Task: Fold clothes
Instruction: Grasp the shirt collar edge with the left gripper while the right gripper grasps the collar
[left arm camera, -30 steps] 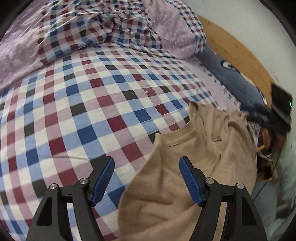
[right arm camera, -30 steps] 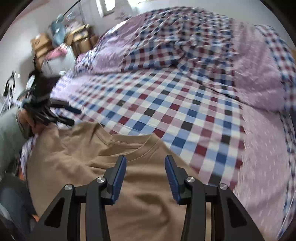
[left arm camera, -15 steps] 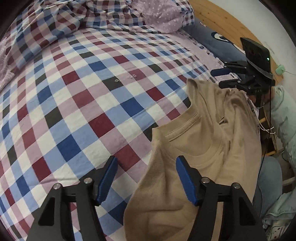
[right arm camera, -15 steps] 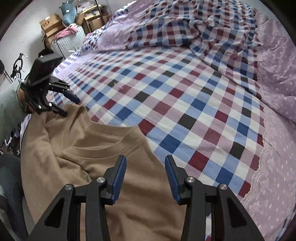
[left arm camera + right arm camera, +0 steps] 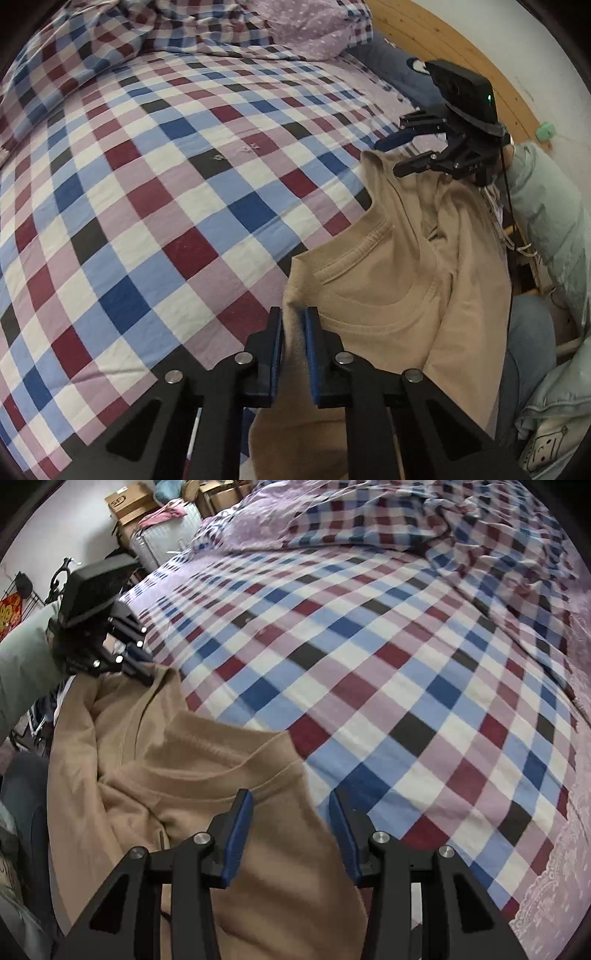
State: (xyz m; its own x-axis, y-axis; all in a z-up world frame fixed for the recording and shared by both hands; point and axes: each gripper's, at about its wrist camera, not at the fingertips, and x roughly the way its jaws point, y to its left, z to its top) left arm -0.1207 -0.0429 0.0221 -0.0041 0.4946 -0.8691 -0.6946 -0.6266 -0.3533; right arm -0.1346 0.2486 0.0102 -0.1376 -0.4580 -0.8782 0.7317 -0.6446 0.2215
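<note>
A tan T-shirt (image 5: 388, 288) lies at the near edge of the checked bed sheet (image 5: 184, 184), collar toward the bed's middle, its lower part hanging off the edge. My left gripper (image 5: 293, 321) is closing on the shirt's left shoulder, and fabric is bunched between its blue pads. The right wrist view shows that left gripper (image 5: 146, 668) pinching the far corner of the T-shirt (image 5: 207, 760). My right gripper (image 5: 291, 806) stands open over the other shoulder, cloth under and between its fingers without touching the pads. In the left wrist view the right gripper (image 5: 388, 157) straddles that corner.
A crumpled checked quilt (image 5: 147, 29) and a lilac pillow (image 5: 314, 33) lie at the far side of the bed. A wooden headboard (image 5: 461, 62) and a dark blue pillow (image 5: 391, 66) are at the right. Boxes and a suitcase (image 5: 155, 535) stand beyond the bed. A person's pale green sleeve (image 5: 546, 206) is close by.
The left jaws went from wide apart to pinched on the shirt's shoulder. The right gripper came down closer to the other shoulder, its jaws as wide as before.
</note>
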